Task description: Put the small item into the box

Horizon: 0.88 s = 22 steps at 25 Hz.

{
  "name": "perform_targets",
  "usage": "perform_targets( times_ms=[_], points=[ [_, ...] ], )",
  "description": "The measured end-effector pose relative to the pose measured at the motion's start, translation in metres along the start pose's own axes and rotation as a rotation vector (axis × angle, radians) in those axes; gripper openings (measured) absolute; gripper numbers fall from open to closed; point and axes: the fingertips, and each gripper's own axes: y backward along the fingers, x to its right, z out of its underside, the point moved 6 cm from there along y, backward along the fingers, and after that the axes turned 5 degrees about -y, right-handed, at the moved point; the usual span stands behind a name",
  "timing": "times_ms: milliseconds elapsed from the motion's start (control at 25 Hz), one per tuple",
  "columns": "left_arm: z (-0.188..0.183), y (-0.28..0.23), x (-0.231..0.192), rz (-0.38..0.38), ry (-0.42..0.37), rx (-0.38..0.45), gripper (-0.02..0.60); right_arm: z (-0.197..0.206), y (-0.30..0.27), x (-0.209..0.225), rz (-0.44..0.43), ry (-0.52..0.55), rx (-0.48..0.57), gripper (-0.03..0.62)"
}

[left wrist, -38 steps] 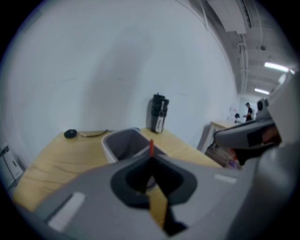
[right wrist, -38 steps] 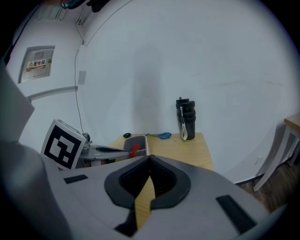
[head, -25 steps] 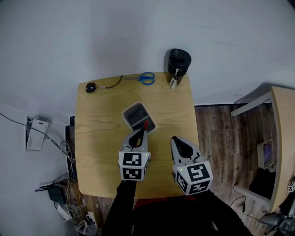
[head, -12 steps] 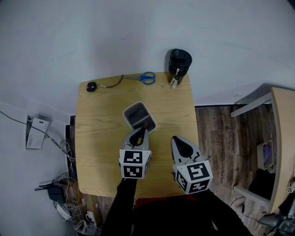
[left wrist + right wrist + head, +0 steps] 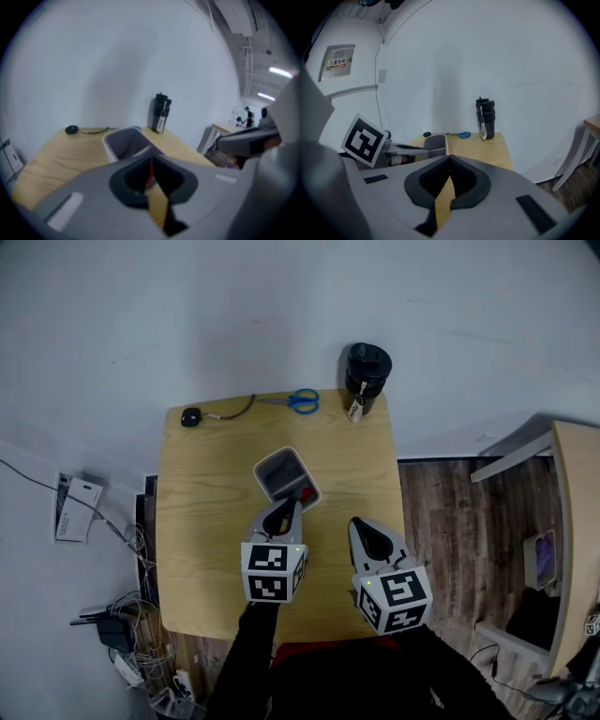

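A grey open box (image 5: 278,467) stands mid-table, also in the left gripper view (image 5: 123,143) and the right gripper view (image 5: 436,141). My left gripper (image 5: 292,506) reaches its near right corner, jaws shut, with a small red item (image 5: 305,494) at the tips over the box's edge. That red sliver (image 5: 150,172) shows in the narrow gap of the left gripper (image 5: 151,159). My right gripper (image 5: 358,524) hovers to the right of it over the table, shut and empty (image 5: 450,158).
At the table's (image 5: 206,512) far edge are a black bottle with a tag (image 5: 366,367), blue scissors (image 5: 295,400) and a black puck on a cable (image 5: 191,416). A white wall is behind. Wooden floor and another table (image 5: 572,521) lie to the right.
The red item at the left gripper's tips has shifted slightly right, toward the box's near corner. Both grippers stay about where they were.
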Motion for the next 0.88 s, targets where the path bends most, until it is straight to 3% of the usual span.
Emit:
perform_targets(
  times_ms=[880],
  points=[
    [-0.022, 0.054, 0.004, -0.01, 0.011, 0.115, 0.003, -0.002, 0.025, -0.018, -0.013, 0.009, 0.045, 0.008]
  ],
)
